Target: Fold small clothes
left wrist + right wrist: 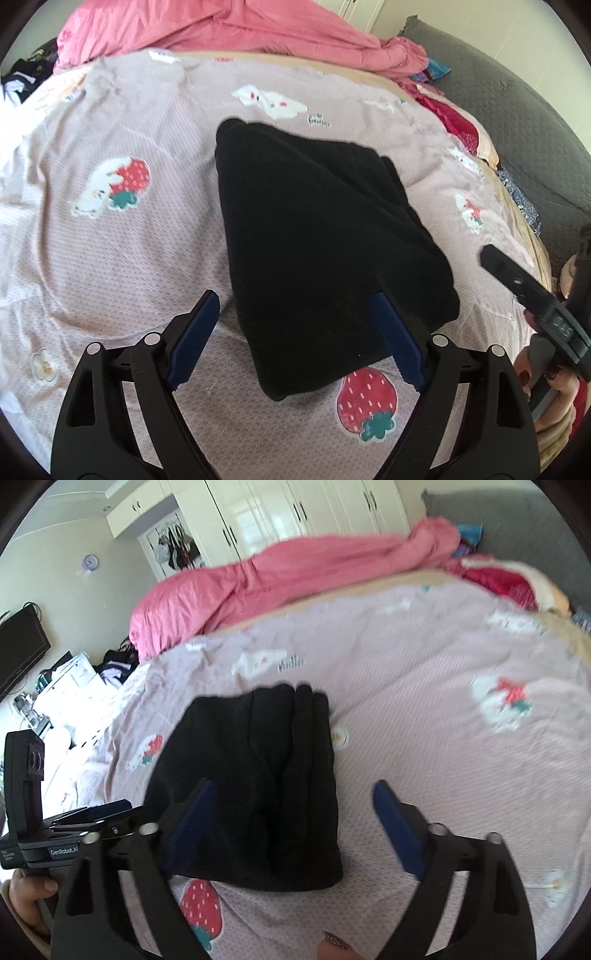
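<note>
Both grippers, left gripper (293,334) and right gripper (291,825), hang spread apart and empty just over the folded black knit garment (314,240), which lies mid pale-lilac strawberry-print bedsheet (129,258). Looks soft, light and floppy, so I'd pinch through all layers at a near corner of the garment, or the stack probably slides apart.

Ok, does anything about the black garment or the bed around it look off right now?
Nothing is damaged. The black garment lies folded on the strawberry-print sheet, but skewed: in the right wrist view its stacked layers fan out unevenly along one edge. Both grippers, left gripper and right gripper, are open.
</note>
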`<state>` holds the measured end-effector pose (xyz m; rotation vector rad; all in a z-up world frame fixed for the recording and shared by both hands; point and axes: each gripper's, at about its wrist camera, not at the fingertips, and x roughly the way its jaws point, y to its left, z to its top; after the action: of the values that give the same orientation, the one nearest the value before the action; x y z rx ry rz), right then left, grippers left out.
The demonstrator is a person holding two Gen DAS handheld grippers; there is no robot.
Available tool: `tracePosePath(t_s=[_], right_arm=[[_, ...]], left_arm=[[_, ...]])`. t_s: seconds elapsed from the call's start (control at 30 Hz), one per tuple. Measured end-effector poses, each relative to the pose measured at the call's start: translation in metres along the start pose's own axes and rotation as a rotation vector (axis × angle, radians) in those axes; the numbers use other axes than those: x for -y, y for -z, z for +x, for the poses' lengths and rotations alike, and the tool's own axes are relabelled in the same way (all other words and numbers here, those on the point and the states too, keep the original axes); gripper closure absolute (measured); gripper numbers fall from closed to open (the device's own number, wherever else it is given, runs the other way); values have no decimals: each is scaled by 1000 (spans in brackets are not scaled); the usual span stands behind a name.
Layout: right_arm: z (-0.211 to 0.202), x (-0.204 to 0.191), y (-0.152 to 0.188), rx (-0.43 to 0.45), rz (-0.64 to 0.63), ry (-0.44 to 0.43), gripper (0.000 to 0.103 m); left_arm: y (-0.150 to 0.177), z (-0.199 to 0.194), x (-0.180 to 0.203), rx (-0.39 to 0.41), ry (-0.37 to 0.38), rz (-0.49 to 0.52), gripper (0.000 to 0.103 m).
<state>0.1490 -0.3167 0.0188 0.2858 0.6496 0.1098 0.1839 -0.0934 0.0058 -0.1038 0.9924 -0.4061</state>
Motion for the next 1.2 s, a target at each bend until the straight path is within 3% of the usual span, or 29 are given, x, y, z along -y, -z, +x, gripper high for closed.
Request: tracePosePath(t_s=[0.13,0.37,0.8,1.2], right_arm=[[-28,-13,2,82,-47,25,5],[-59,-30,23,148,-77,52,4],[-66,-40,64,74,-64,92,4],[-65,-37,82,26,-60,125,4]], left_arm=[[3,-20,-1,52,-8,8,9],[23,-56,-3,135,-28,23,10],[64,-79,-12,158,-62,3,9],[80,-80,-19,139,-96,-9,9]])
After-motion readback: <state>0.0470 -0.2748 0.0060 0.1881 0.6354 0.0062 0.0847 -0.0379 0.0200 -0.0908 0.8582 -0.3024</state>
